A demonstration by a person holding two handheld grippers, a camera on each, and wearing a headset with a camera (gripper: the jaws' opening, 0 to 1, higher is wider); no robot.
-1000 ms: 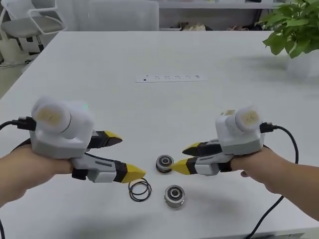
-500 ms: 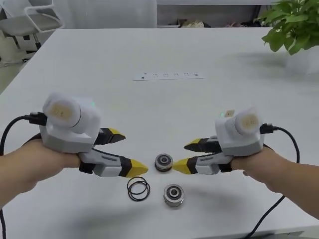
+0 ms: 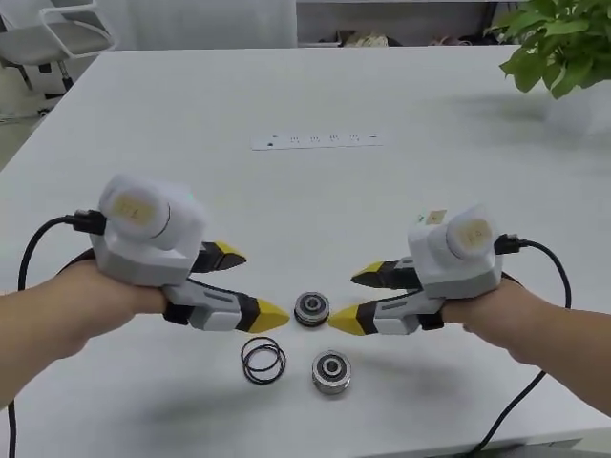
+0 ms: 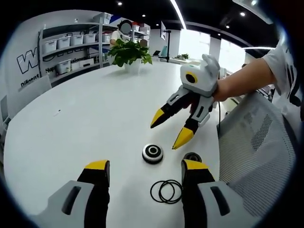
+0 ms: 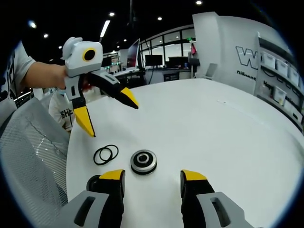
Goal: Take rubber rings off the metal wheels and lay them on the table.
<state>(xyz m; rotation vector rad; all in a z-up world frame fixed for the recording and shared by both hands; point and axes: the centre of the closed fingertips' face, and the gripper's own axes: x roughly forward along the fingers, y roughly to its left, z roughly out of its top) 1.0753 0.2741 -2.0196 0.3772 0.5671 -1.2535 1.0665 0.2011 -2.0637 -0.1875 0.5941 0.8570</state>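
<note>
Head view: left claw and right claw, both wide and empty, flank a metal wheel; rubber rings lie on the worktop at its 7 o'clock. Left gripper view: rings at the wheel's 5 o'clock. Right gripper view: at its 10 o'clock.

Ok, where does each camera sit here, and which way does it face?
Head view: headset, facing down at the table; shows left tongs, right tongs, left hand, right hand.
Left gripper view: on the left tongs, facing the right tongs; own open jaws below.
Right gripper view: on the right tongs, facing the left tongs; own open jaws below.
Shared: all three see the wheel between the tips and the rings.
</note>
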